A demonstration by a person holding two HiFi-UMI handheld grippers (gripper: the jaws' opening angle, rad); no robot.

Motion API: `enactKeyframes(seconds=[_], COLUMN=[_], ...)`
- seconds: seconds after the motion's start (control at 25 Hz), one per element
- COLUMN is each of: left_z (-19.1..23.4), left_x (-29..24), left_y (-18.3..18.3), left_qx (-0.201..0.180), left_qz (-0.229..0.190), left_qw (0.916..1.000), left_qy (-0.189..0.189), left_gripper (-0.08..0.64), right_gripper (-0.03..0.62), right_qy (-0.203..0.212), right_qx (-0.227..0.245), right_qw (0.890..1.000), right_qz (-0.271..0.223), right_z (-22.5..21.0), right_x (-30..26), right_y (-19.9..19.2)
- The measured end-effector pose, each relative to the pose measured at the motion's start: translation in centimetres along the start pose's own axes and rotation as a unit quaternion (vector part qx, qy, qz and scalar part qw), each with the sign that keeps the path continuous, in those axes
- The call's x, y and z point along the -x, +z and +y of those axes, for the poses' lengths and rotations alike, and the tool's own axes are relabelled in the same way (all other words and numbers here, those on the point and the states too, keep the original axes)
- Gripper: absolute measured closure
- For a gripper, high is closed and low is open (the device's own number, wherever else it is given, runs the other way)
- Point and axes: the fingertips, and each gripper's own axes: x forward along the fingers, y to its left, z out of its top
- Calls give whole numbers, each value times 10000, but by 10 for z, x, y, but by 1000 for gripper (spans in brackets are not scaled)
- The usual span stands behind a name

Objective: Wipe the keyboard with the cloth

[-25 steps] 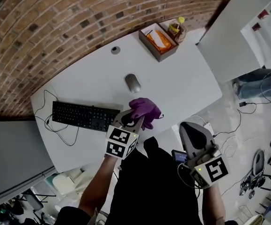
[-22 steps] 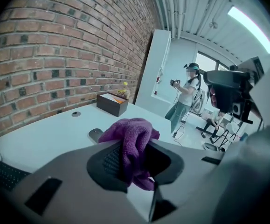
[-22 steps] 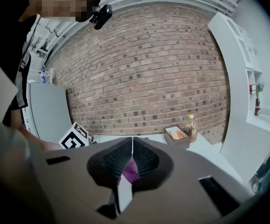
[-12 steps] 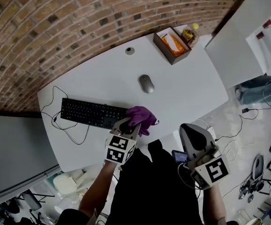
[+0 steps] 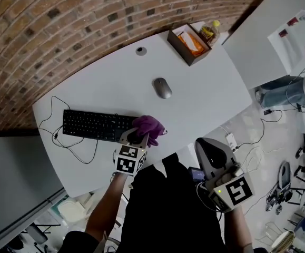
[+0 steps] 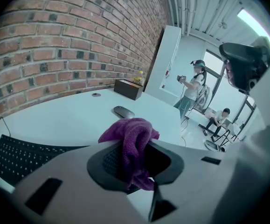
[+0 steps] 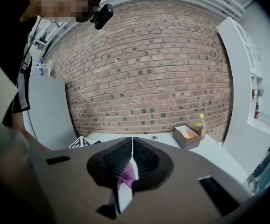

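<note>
A black keyboard (image 5: 97,125) lies at the left of the white table (image 5: 205,99), its cable trailing off its left end. My left gripper (image 5: 136,134) is shut on a bunched purple cloth (image 5: 148,124), which hangs right at the keyboard's right end. In the left gripper view the cloth (image 6: 131,141) bulges up between the jaws, and the keyboard (image 6: 23,157) lies low at the left. My right gripper (image 5: 202,143) is off the table's near edge, by my body, shut and holding nothing; its pads (image 7: 139,158) meet.
A grey mouse (image 5: 163,87) sits mid-table beyond the cloth. At the far right corner stand a brown box (image 5: 189,45) with orange contents and a bottle (image 5: 211,31). A cable grommet (image 5: 140,50) is near the brick wall. People stand in the room beyond (image 6: 193,90).
My left gripper has carried the cloth leftward and down, from beside the keyboard to its right end. The right gripper has stayed by my body, shut.
</note>
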Motion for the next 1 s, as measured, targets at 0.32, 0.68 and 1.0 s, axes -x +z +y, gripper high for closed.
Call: enactKeyframes(seconds=[0.32, 0.68, 1.0], left_z=[28, 58, 83], left_x=[-5, -11, -8], left_y=[-25, -41, -38], left_qx=[173, 104, 153], left_qz=[193, 464, 498], left_qw=[9996, 9988, 9986], left_qy=[-91, -71, 20], left_gripper=[462, 462, 462], right_gripper=[572, 572, 572], right_qy=[-209, -259, -287], right_qx=[-23, -129, -207], right_qw=[9997, 9993, 9989], right_qz=[108, 235, 312], right_z=[25, 49, 53], right_x=[-12, -32, -45], right_y=[-5, -12, -14])
